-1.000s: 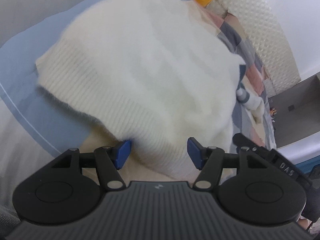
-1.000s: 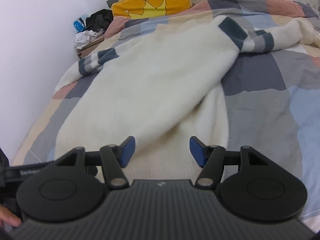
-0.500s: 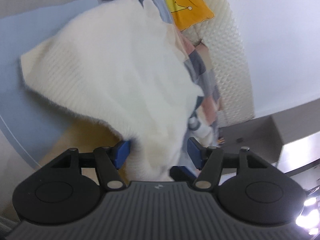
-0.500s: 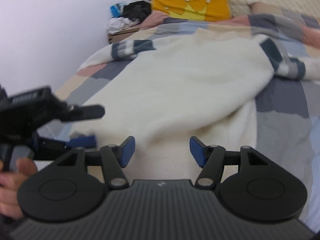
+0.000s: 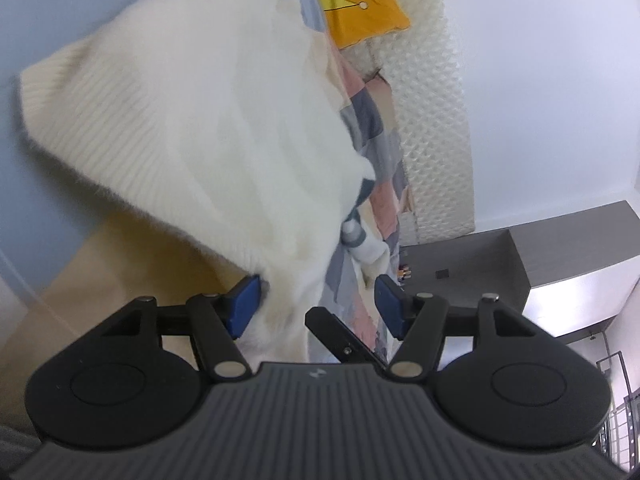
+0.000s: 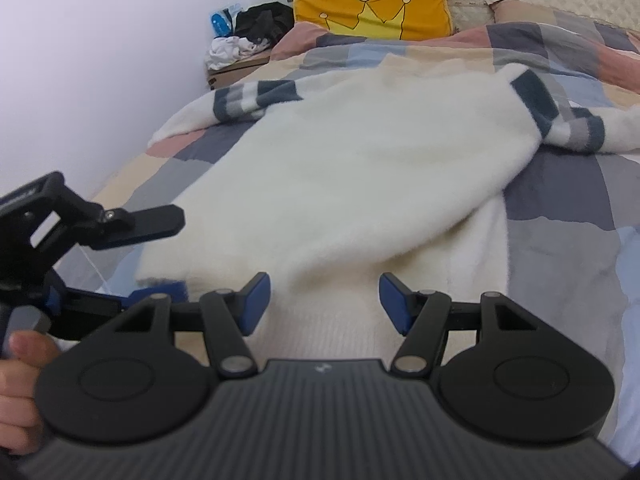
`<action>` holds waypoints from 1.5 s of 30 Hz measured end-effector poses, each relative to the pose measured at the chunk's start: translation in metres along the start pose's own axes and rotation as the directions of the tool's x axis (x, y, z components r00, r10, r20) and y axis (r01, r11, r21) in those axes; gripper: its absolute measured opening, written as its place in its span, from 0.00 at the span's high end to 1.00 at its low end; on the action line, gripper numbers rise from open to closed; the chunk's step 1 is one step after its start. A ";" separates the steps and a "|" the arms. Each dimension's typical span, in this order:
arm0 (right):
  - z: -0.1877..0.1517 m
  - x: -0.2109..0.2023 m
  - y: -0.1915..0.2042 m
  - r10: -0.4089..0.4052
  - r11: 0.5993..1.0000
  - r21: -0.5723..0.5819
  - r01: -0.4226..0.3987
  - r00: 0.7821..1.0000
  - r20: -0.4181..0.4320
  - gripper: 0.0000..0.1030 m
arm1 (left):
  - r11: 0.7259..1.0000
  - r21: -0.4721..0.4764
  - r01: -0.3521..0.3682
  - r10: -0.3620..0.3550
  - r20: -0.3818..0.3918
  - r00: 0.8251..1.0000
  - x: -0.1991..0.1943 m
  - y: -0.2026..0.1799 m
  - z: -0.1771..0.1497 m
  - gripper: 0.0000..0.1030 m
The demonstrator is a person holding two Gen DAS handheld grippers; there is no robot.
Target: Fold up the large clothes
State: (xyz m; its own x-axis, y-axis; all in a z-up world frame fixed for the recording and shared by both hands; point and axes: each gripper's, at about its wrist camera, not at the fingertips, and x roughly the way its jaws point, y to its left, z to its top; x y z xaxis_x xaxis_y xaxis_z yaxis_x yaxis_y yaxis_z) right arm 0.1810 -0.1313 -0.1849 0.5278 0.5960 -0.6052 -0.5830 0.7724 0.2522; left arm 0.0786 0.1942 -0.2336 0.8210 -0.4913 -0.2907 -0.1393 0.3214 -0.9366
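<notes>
A large cream knit sweater [image 6: 360,184] with grey and dark striped sleeves lies spread on the patchwork bed cover [image 6: 560,200]. In the left wrist view the sweater [image 5: 200,128] shows with its ribbed hem toward me. My left gripper [image 5: 316,306] is open, with the hem's lower corner between its blue pads. My right gripper [image 6: 324,300] is open just above the hem's near edge, holding nothing. The left gripper [image 6: 100,240] also shows at the left of the right wrist view, beside the sweater's left hem corner.
A yellow crown pillow [image 6: 372,4] leans on the quilted headboard [image 5: 432,120]. A bedside box with clothes and a blue bottle [image 6: 240,44] stands by the white wall. A grey cabinet [image 5: 460,256] is beyond the bed.
My left gripper has tilted and moved in to the hem's corner, close beside the right gripper. The right gripper has turned slightly toward the left. Both stay open.
</notes>
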 end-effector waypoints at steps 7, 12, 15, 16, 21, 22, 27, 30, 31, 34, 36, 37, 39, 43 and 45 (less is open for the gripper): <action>-0.001 -0.003 0.007 0.029 0.999 -0.044 -0.028 0.999 0.015 0.39 | 0.988 0.060 -0.142 0.139 0.053 0.989 0.024 0.003 0.003 0.82; -0.003 -0.002 0.027 0.050 0.986 -0.162 -0.048 0.999 0.009 0.39 | 0.990 0.094 -0.103 0.093 0.099 0.991 0.024 -0.003 0.007 0.95; -0.004 -0.004 0.041 0.036 0.970 -0.240 -0.030 0.999 0.023 0.39 | 0.991 0.124 -0.040 0.026 0.110 0.994 0.018 -0.009 0.010 0.96; -0.004 -0.004 0.046 0.028 0.966 -0.258 -0.019 0.999 0.033 0.39 | 0.991 0.128 -0.023 0.008 0.116 0.993 0.018 -0.011 0.012 0.96; -0.006 0.001 0.072 -0.022 0.928 -0.369 0.049 0.997 0.078 0.39 | 0.990 0.137 0.019 -0.037 0.131 0.991 0.010 -0.016 0.018 0.97; -0.007 0.004 0.077 -0.051 0.913 -0.398 0.086 0.994 0.096 0.39 | 0.990 0.136 0.021 -0.040 0.134 0.990 0.011 -0.016 0.019 0.97; -0.008 0.021 0.080 -0.296 0.817 -0.441 0.371 0.927 0.231 0.27 | 0.988 0.153 0.024 -0.044 0.129 0.991 0.003 -0.016 0.019 0.97; -0.006 0.025 0.063 -0.359 0.829 -0.388 0.403 0.915 0.184 0.17 | 0.986 0.164 0.033 -0.057 0.146 0.988 -0.004 -0.014 0.020 0.98; -0.007 0.029 0.056 -0.377 0.843 -0.367 0.394 0.918 0.122 0.17 | 0.986 0.164 0.039 -0.065 0.160 0.985 -0.006 -0.015 0.020 0.98; -0.016 0.043 0.026 -0.412 0.887 -0.264 0.380 0.908 -0.075 0.19 | 0.986 0.161 0.037 -0.065 0.174 0.983 -0.010 -0.014 0.023 0.98; -0.011 0.040 0.009 -0.461 0.879 -0.178 0.442 0.883 -0.084 0.19 | 0.986 0.167 0.016 -0.044 0.167 0.985 -0.009 -0.013 0.022 0.98; -0.008 0.036 0.004 -0.482 0.872 -0.130 0.471 0.873 -0.068 0.19 | 0.985 0.175 0.002 -0.030 0.161 0.987 -0.008 -0.014 0.022 0.98; -0.001 0.016 -0.003 -0.497 0.867 -0.026 0.498 0.867 0.030 0.19 | 0.980 0.195 -0.041 0.014 0.142 0.990 -0.005 -0.014 0.020 0.98; 0.002 -0.012 -0.005 -0.487 0.873 0.067 0.483 0.852 0.192 0.18 | 0.983 0.170 -0.063 0.046 0.101 0.994 -0.005 -0.008 0.019 0.97; 0.003 -0.014 -0.005 -0.479 0.877 0.094 0.471 0.852 0.210 0.18 | 0.985 0.163 -0.050 0.038 0.072 0.997 -0.005 -0.008 0.016 0.87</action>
State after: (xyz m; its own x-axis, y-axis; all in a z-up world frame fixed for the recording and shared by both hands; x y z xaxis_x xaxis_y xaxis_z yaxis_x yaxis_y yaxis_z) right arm 0.1785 -0.1429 -0.1754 0.8589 0.1837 -0.4780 -0.2054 0.9787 0.0071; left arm 0.0846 0.2071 -0.2218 0.8529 -0.4189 -0.3116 -0.0877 0.4733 -0.8765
